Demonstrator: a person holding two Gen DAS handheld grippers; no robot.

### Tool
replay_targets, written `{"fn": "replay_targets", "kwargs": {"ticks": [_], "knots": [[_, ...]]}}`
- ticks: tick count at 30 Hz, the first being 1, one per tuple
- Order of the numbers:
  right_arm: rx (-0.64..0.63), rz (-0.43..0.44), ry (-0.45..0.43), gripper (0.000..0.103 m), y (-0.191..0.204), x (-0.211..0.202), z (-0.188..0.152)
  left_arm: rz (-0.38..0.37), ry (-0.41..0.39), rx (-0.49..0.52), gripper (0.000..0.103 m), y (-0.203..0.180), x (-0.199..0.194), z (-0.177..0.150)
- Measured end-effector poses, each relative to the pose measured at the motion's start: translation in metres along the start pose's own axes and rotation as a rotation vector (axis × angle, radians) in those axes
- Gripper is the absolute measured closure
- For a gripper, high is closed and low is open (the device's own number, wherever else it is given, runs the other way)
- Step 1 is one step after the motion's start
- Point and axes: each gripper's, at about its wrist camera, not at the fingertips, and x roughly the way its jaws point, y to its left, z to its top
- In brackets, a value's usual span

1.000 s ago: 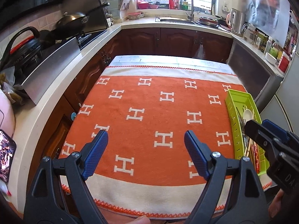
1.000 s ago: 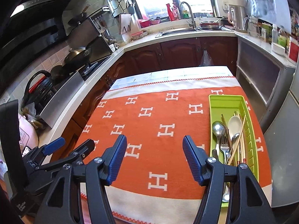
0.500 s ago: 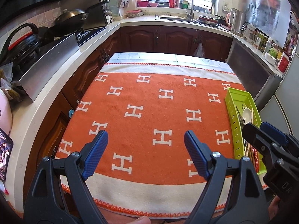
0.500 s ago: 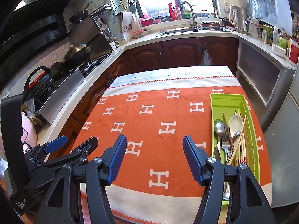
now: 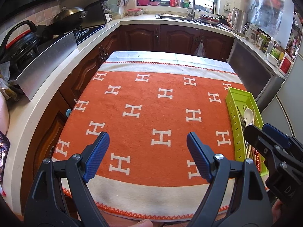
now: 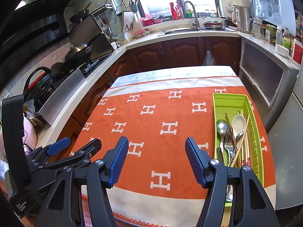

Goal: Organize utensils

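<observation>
Orange blanket (image 5: 144, 113) — kitchen counters (image 6: 144, 39) around

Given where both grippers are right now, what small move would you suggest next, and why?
I would probably ease the right gripper rightward and down toward the green tray. Both grippers are open and hold nothing, and all the utensils, such as the metal spoon and the white spoon, lie jumbled in that tray just right of it. The left gripper hangs over bare orange cloth.
</observation>
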Motion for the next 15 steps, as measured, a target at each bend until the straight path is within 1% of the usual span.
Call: {"fn": "replay_targets", "kwargs": {"ticks": [15], "knots": [[0.014, -0.003, 0.004, 0.04, -0.0068, 0.0007, -0.0023, -0.01, 0.005, 0.02, 0.021, -0.0056, 0.0028, -0.0016]]}}
